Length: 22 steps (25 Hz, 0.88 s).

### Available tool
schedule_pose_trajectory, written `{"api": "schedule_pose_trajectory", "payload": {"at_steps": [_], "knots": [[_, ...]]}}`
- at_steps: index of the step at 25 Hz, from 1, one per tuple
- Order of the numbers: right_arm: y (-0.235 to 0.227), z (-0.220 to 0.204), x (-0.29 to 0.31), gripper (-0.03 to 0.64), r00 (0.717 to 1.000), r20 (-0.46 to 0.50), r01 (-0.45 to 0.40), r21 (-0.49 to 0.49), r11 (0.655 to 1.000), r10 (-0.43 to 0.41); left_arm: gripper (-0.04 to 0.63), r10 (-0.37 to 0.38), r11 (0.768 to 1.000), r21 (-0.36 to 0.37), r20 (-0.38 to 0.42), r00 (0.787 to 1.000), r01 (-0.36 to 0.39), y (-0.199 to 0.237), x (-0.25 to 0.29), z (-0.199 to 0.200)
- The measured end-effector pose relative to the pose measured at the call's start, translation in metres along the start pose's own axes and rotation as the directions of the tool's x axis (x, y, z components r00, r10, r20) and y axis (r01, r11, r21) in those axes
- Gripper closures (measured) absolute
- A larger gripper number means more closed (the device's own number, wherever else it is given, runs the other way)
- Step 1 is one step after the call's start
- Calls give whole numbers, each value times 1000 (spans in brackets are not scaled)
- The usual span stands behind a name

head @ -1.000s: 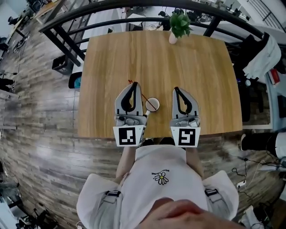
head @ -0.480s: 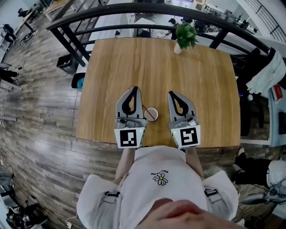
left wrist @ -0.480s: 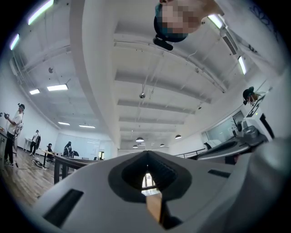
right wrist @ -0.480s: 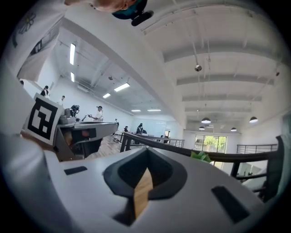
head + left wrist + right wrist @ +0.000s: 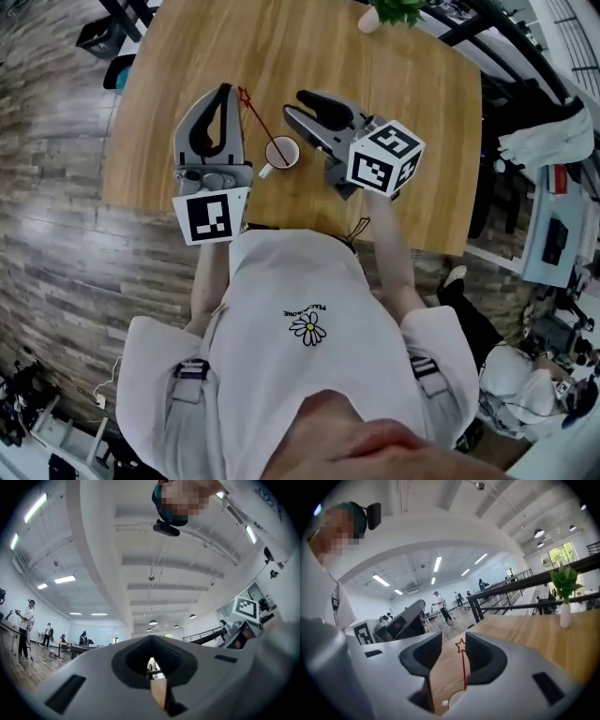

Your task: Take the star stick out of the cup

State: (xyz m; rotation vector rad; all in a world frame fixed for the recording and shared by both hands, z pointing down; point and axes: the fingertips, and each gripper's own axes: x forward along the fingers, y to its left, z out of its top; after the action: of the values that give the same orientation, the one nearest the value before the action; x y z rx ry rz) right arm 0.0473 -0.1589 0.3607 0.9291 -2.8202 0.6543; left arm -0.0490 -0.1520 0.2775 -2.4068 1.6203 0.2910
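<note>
A small white cup [image 5: 281, 152] stands on the wooden table [image 5: 375, 56] between my two grippers. The red star stick [image 5: 260, 120] leans out of it toward the far left, star end up. My left gripper [image 5: 225, 91] rests to the left of the cup with its jaws shut and nothing in them. My right gripper [image 5: 292, 103] lies tilted just right of the cup, aimed at the stick, and its jaws are opening. In the right gripper view the star stick [image 5: 463, 667] rises in the gap between the pads [image 5: 480, 656] without touching them, above the cup [image 5: 455, 700].
A potted plant [image 5: 394, 11] in a white vase stands at the table's far edge, also seen as the plant [image 5: 565, 585] at the right. Black railings run behind the table. A person's torso in white presses against the near table edge. People stand far off in the room.
The right gripper has swung left and tilted toward the cup, and its jaws have parted. The head view has shifted, so the table sits higher in the frame. The left gripper stays beside the cup.
</note>
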Motion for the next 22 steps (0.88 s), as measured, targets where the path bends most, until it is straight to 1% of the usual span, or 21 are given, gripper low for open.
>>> {"api": "schedule_pose_trajectory", "payload": {"at_steps": [2, 4, 6, 10, 13, 16, 18, 22], "knots": [[-11, -25, 16, 472, 995, -101, -16, 36, 999, 19, 578, 22, 1000, -3, -13, 1000, -22, 7, -5, -5], [-18, -49, 31, 472, 981, -190, -32, 66, 997, 44, 578, 42, 999, -9, -19, 999, -42, 14, -8, -9], [-24, -72, 44, 472, 963, -264, -38, 83, 996, 59, 578, 57, 998, -21, -23, 998, -57, 20, -12, -14], [-32, -110, 61, 472, 917, -392, -39, 83, 996, 69, 578, 92, 994, -47, -38, 995, -94, 29, -21, -22], [-35, -126, 67, 477, 893, -445, -35, 76, 997, 65, 578, 110, 992, -51, -50, 993, -113, 32, -27, -27], [-35, -135, 71, 487, 877, -476, -38, 73, 997, 68, 578, 127, 990, -54, -66, 990, -131, 37, -32, -33], [-34, -141, 74, 501, 868, -491, -45, 77, 996, 78, 578, 140, 989, -37, -78, 987, -143, 40, -35, -37], [-32, -151, 74, 581, 855, -513, -49, 67, 997, 77, 578, 170, 985, -12, -98, 981, -172, 43, -41, -43]]}}
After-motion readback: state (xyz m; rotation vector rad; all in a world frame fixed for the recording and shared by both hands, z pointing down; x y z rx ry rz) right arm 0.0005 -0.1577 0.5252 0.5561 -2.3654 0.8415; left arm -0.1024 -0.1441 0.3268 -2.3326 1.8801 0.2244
